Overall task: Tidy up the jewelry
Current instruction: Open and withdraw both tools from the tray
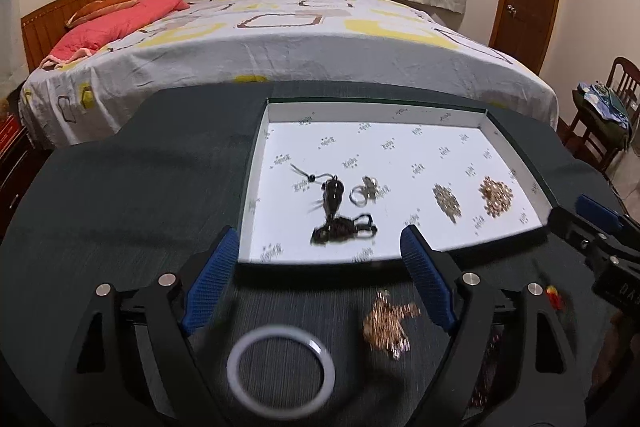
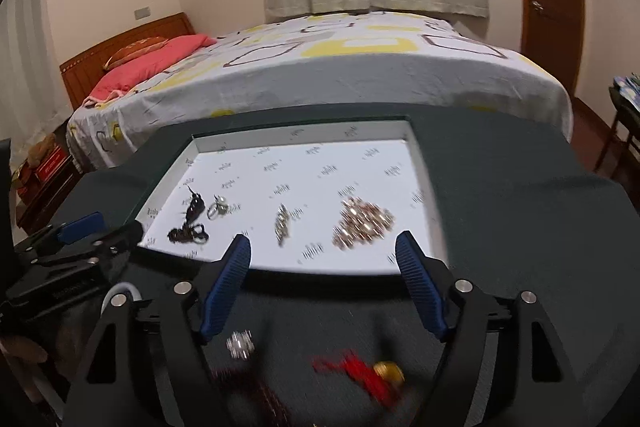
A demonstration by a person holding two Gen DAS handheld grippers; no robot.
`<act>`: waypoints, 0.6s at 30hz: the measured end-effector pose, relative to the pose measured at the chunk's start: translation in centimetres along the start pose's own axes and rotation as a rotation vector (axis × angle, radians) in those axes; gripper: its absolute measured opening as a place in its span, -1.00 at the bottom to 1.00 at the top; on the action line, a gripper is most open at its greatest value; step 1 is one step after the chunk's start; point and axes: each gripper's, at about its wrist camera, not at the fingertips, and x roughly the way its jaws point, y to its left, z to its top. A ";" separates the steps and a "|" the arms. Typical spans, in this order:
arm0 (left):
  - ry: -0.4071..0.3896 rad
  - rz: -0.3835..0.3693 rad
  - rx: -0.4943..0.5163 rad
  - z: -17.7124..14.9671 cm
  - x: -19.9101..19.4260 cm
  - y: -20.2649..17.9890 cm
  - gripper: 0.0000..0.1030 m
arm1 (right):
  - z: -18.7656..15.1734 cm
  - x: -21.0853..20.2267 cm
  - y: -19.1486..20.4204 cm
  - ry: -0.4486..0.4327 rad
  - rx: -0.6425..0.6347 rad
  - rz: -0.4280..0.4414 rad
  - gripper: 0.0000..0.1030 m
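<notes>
You held both the left hand-held gripper (image 1: 316,269) and right hand-held gripper (image 2: 322,275) wide open and empty above the dark counter (image 1: 120,187), since sorted jewellery lay in the shallow white paper-lined tray (image 1: 400,111) while a white bangle (image 1: 280,373) and gold chain cluster (image 1: 388,323) waited outside.

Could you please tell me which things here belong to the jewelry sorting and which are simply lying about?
Part of the job:
white tray
black beaded piece in the tray
gold chain pile in the tray
white bangle on the table
gold chain on the table
red tassel charm on the table

Just lying about:
bed
pink pillow
chair
</notes>
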 end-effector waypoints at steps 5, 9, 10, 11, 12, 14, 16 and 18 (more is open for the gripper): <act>-0.007 0.018 -0.002 -1.9 -1.8 -0.1 0.59 | -2.6 -2.3 -0.9 0.014 -0.013 -0.034 0.43; 0.004 0.028 -0.016 -3.5 -3.0 0.0 0.59 | -5.0 -3.8 -1.2 0.031 -0.014 -0.038 0.43; 0.005 0.029 -0.021 -3.9 -3.3 0.0 0.59 | -5.6 -4.0 -1.2 0.038 -0.013 -0.034 0.43; 0.005 0.030 -0.026 -4.3 -3.7 0.1 0.59 | -5.9 -4.2 -1.2 0.044 -0.012 -0.030 0.43; 0.003 0.035 -0.030 -4.8 -4.1 0.1 0.59 | -6.5 -4.4 -1.2 0.048 -0.014 -0.028 0.43; 0.005 0.043 -0.035 -5.6 -4.7 0.2 0.59 | -7.4 -4.7 -1.0 0.055 -0.024 -0.026 0.42; 0.008 0.046 -0.043 -6.4 -5.3 0.3 0.59 | -8.3 -4.8 -0.8 0.066 -0.036 -0.025 0.42; 0.016 0.053 -0.047 -7.3 -5.8 0.5 0.59 | -8.9 -4.7 -0.7 0.084 -0.042 -0.020 0.38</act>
